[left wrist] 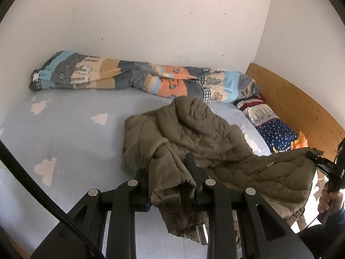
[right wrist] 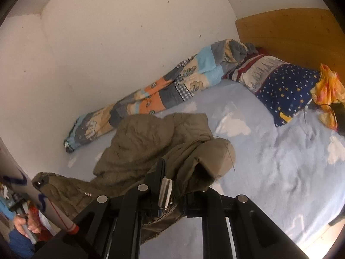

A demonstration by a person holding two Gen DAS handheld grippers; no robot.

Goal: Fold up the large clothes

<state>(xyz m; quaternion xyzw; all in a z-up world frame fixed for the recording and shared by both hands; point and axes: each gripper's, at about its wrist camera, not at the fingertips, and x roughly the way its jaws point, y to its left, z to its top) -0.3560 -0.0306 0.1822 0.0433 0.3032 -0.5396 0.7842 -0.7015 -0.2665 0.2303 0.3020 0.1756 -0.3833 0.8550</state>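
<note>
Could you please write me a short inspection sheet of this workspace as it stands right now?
Surface: bed, pale blue cloud-print sheet.
Job's things: olive quilted jacket, crumpled, partly lifted.
Clutter: patchwork quilt along the wall; starry pillow; orange cloth.
Grippers: left gripper and right gripper, each shut on jacket fabric.
Cables: black cable beside the left gripper.
Surroundings: white wall, wooden headboard.
</note>
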